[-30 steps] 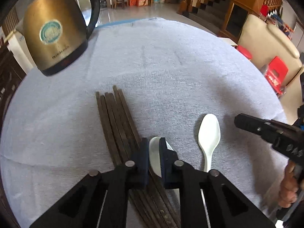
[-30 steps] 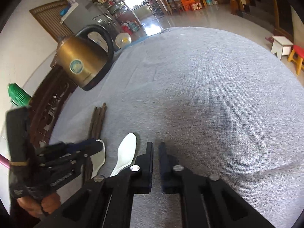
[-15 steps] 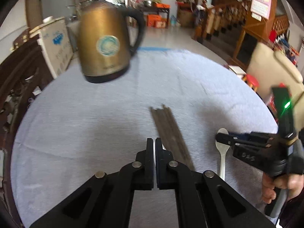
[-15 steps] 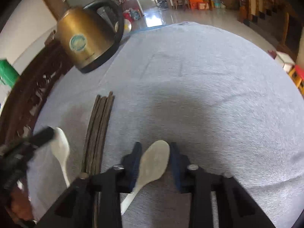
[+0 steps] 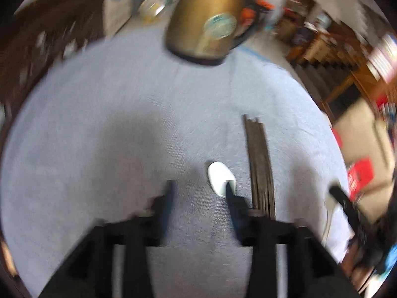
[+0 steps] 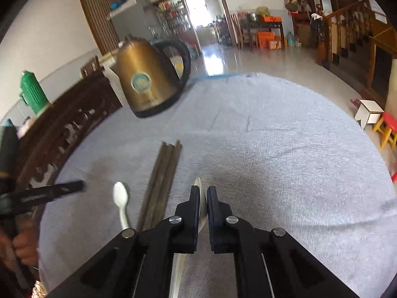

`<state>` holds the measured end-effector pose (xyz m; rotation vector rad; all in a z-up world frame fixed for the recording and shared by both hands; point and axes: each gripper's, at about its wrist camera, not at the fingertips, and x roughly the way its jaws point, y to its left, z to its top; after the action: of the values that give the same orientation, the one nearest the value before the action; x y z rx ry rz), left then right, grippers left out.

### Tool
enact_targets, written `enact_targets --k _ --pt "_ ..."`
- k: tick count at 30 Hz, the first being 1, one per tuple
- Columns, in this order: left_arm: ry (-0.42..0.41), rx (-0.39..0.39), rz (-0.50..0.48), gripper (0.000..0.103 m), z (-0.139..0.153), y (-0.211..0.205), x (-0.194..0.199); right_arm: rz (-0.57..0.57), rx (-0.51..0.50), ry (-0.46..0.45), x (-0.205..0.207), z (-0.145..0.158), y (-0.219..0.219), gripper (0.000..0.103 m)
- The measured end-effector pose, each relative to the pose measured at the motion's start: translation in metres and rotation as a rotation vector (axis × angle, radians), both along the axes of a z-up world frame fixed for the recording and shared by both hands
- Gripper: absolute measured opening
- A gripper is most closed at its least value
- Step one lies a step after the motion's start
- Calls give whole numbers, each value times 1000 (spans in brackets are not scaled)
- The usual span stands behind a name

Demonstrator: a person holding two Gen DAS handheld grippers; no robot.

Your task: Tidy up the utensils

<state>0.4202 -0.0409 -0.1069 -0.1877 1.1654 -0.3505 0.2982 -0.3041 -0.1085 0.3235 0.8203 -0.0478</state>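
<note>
On grey tablecloth (image 6: 285, 149), right gripper (image 6: 203, 198) clamped on white spoon (image 6: 201, 207), left gripper (image 5: 198, 193) spread wide and empty, second spoon (image 5: 219, 177) beside chopsticks (image 6: 162, 186), kettle (image 6: 146, 84) behind.

A gold kettle (image 6: 146, 87) with a black handle and base is standing upright on the grey tablecloth (image 6: 285, 149), far ahead and left of the claw. A green flask (image 6: 32, 92) is sitting further left, behind a dark carved chair back (image 6: 62, 129). A white stool (image 6: 369, 113) and a red stool (image 6: 388, 129) are standing on the floor to the right.
</note>
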Motion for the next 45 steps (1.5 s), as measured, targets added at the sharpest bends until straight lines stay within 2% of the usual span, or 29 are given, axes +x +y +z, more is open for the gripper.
enact_targets --k 2,4,6,8,9,10,11,12,14,16,17,19,22,26,31,35,37,39,40,42,45 --pt "20 -13 32 52 -6 -3 3 -4 4 -9 -8 2 0 7" --pt "51 16 47 54 -17 -16 14 -2 -6 -18 -15 2 0 7" --pt "68 13 58 54 -24 -29 20 1 5 -26 -25 4 -4 7" --pt "74 49 39 54 -32 -45 24 -5 13 -32 -31 4 -8 7" --pt "34 84 37 50 -31 -52 24 -5 20 -32 -34 5 -11 7" --pt "9 90 26 26 -31 -55 22 -5 23 -33 -37 5 -13 7" --pt "7 88 -10 11 -32 -62 22 -5 21 -34 -40 6 -14 7" --pt "25 84 -25 5 -35 -65 23 -2 20 -35 -44 7 -14 7" --pt "0 94 -21 4 -34 -66 19 4 13 -41 -50 9 -13 7" --pt "-61 128 -25 4 -26 -65 10 9 3 -53 -56 13 -9 7" --pt "-83 120 -23 4 -20 -61 6 16 0 -63 -59 16 -6 7" --pt "-120 100 -17 4 -2 -53 -1 32 2 -90 -65 23 0 7" --pt "-229 88 -1 4 39 -35 -23 46 15 -172 -77 43 12 7" --pt "-430 61 35 4 100 -7 -76 44 27 -304 -97 68 32 7" --pt "-620 -1 47 4 147 9 -154 26 18 -439 -121 84 62 7" --pt "-697 -2 46 4 141 2 -195 32 -42 -475 -129 81 90 7" --pt "-698 8 37 4 132 -1 -207 45 -83 -473 -134 77 103 7" --pt "-696 54 28 4 116 -12 -211 55 -116 -472 -136 70 114 7" --pt "-696 63 23 4 118 -15 -214 58 -133 -466 -137 67 117 7" --pt "-668 86 -5 4 99 -21 -212 70 -169 -448 -140 59 122 7" --pt "-575 90 -41 4 78 -22 -210 86 -169 -412 -145 52 118 7"
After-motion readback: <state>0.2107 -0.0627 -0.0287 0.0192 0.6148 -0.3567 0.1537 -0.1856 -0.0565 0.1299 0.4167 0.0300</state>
